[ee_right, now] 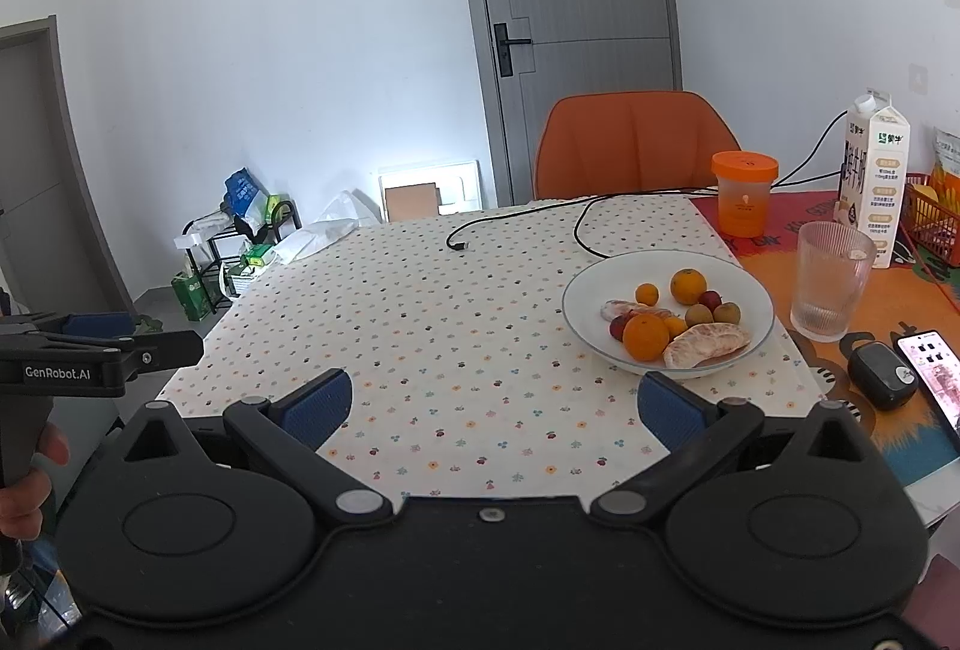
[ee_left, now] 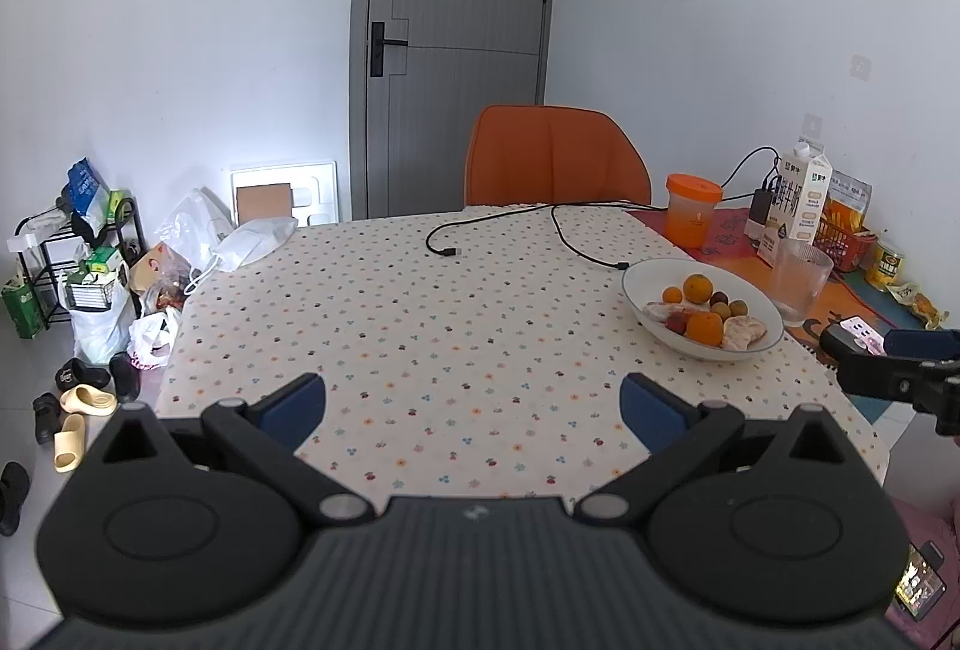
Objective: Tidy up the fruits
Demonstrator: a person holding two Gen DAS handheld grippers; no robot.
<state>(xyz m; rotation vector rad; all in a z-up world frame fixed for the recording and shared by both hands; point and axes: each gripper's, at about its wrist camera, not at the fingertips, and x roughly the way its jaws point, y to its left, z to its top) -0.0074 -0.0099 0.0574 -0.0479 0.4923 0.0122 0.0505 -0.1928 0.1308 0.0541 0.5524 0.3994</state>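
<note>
A white bowl sits on the right of the floral tablecloth and holds oranges, small round fruits, red fruits and peeled pomelo pieces. The bowl also shows in the left wrist view. My left gripper is open and empty over the table's near edge, left of the bowl. My right gripper is open and empty, just short of the bowl's near rim. Each gripper appears at the edge of the other's view.
A ribbed glass, an orange-lidded jar, a milk carton and a red basket stand to the right. A phone and a black mouse-like device lie near. A black cable crosses the table's back. An orange chair stands behind.
</note>
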